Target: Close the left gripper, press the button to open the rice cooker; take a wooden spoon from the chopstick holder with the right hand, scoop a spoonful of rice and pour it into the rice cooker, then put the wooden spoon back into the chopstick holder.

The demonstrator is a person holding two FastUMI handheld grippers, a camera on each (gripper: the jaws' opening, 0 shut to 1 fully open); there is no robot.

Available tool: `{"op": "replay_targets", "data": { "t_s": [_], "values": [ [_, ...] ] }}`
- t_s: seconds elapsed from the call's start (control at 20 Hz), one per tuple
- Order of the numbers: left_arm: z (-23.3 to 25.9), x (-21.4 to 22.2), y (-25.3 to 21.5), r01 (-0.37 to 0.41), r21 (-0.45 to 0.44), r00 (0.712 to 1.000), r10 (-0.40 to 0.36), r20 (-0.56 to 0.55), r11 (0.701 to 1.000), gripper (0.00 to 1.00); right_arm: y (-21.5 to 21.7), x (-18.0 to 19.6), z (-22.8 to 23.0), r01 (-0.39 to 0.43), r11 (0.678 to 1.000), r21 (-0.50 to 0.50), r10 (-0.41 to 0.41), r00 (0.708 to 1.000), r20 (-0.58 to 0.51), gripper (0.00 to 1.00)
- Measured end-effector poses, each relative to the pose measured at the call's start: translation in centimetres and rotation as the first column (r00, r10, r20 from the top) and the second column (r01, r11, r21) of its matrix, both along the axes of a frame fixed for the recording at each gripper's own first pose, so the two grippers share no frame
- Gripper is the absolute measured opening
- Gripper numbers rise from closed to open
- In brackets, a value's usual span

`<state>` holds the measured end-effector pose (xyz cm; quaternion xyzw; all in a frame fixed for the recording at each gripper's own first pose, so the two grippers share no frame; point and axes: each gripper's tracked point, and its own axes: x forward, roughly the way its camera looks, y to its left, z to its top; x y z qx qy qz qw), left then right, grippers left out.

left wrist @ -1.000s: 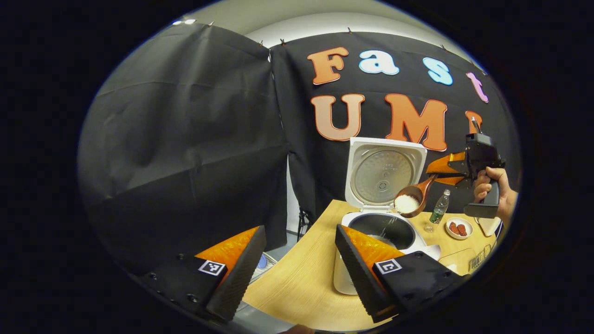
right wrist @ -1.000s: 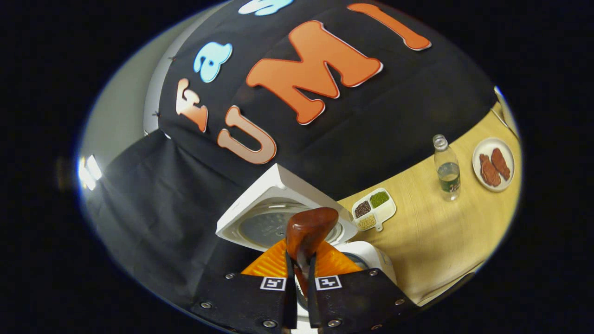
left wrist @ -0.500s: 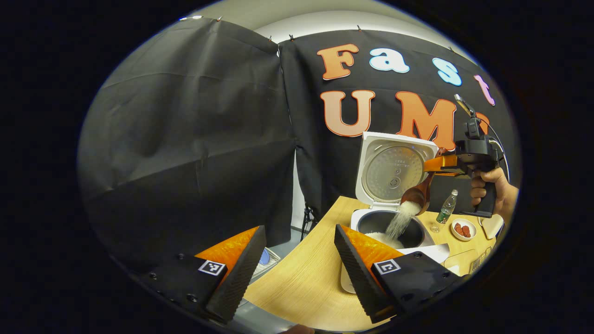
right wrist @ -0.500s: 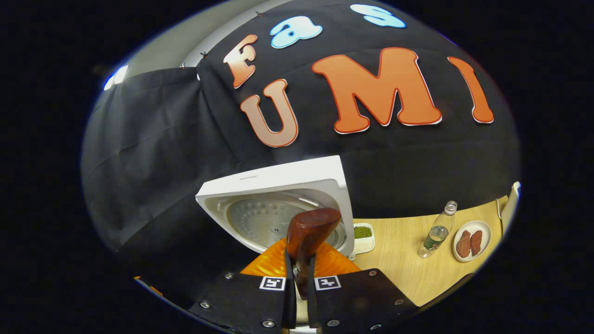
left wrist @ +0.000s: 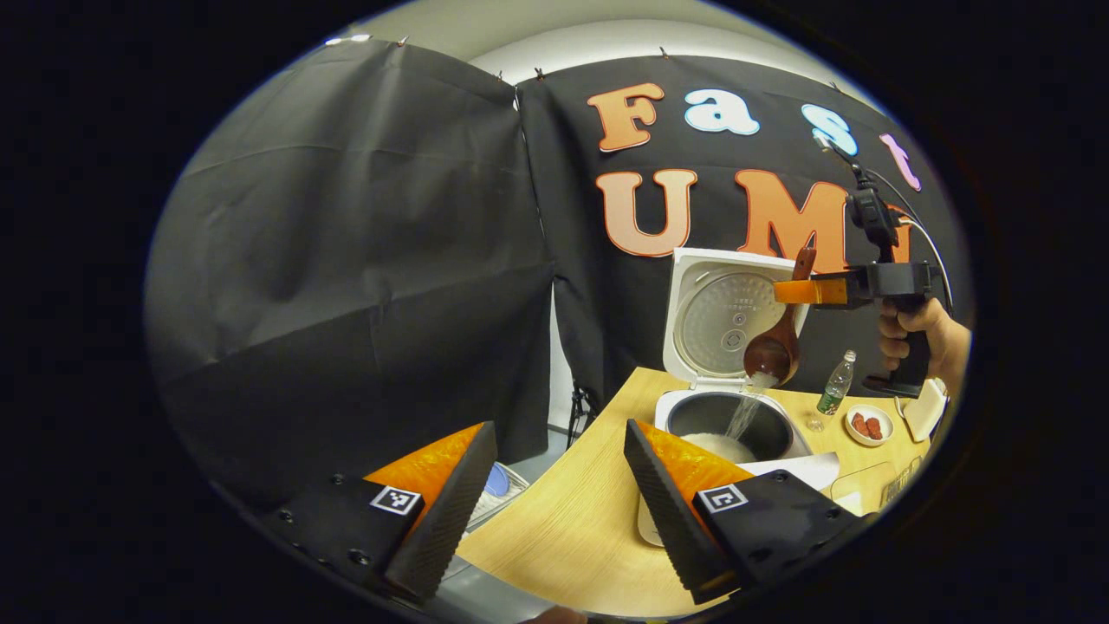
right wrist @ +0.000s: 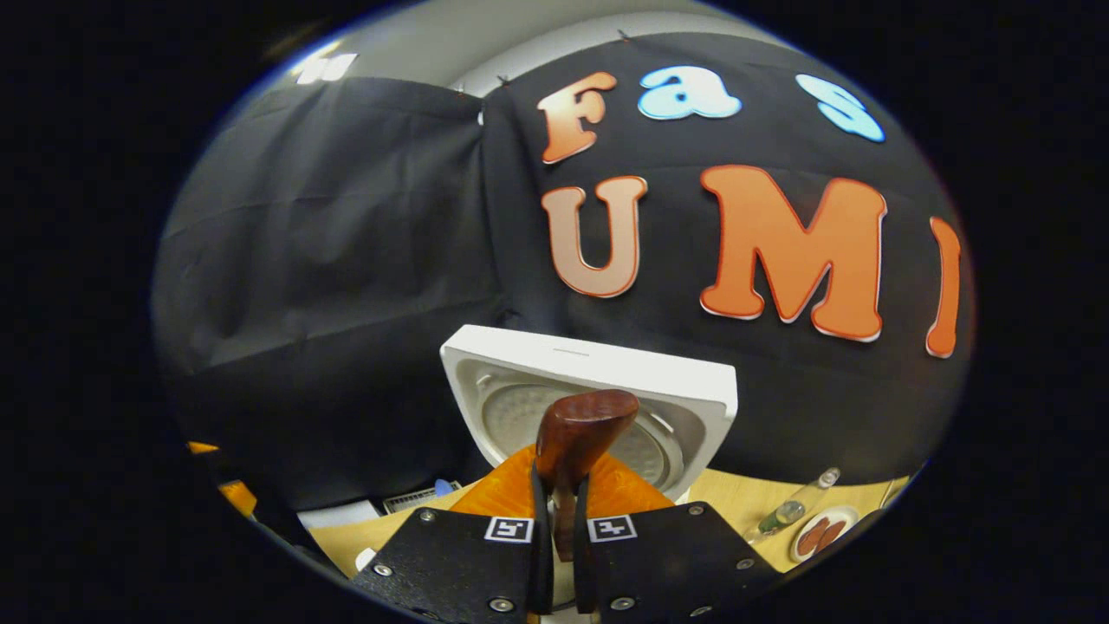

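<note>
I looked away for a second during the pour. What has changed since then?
The right tool has rolled the wooden spoon from near level to bowl-down, so the rice has run out into the rice cooker; a thin stream is falling. The grip on the handle, the raised lid and the open left tool are unchanged.

Left tongs [left wrist: 554, 503]: black mounts, square coded tags, screws. Right tongs [right wrist: 554, 520]: same, cable trailing from black handle.

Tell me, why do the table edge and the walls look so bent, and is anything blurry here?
Left gripper view: a fisheye lens bows the table edge and cloth seams; the falling rice smears into a streak. Right gripper view: the rice cooker lid looks curved; the wooden spoon sits close, slightly soft; ceiling light glares top left.
</note>
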<state>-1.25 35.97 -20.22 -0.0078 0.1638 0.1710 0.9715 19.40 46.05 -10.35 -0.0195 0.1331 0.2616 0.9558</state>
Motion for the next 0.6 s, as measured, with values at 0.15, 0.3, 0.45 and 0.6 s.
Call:
{"op": "replay_targets", "data": {
  "t_s": [0.15,0.3,0.45,0.6],
  "values": [
    [0.3,-0.2,-0.1,-0.006,0.000,1.000,0.006,-0.002,1.000,0.97,1.3,-1.4,0.8,-0.059,0.992,-0.113,0.071,0.992,0.105,0.08],
    [0.8,-0.7,-0.4,-0.009,0.011,1.000,0.009,0.002,1.000,0.96,1.0,-1.7,0.8,-0.078,0.992,-0.100,0.088,0.991,0.099,0.09],
    [1.5,-1.4,-1.4,-0.004,0.017,1.000,0.004,0.009,1.000,1.00,-1.2,-1.7,1.0,-0.045,0.999,0.025,0.044,0.999,0.014,0.08],
    [2.5,-1.7,-3.3,0.011,0.024,1.000,-0.012,0.027,1.000,1.00,-6.7,-3.3,0.4,0.031,0.991,0.131,-0.020,0.997,-0.081,0.09]
  ]
}}
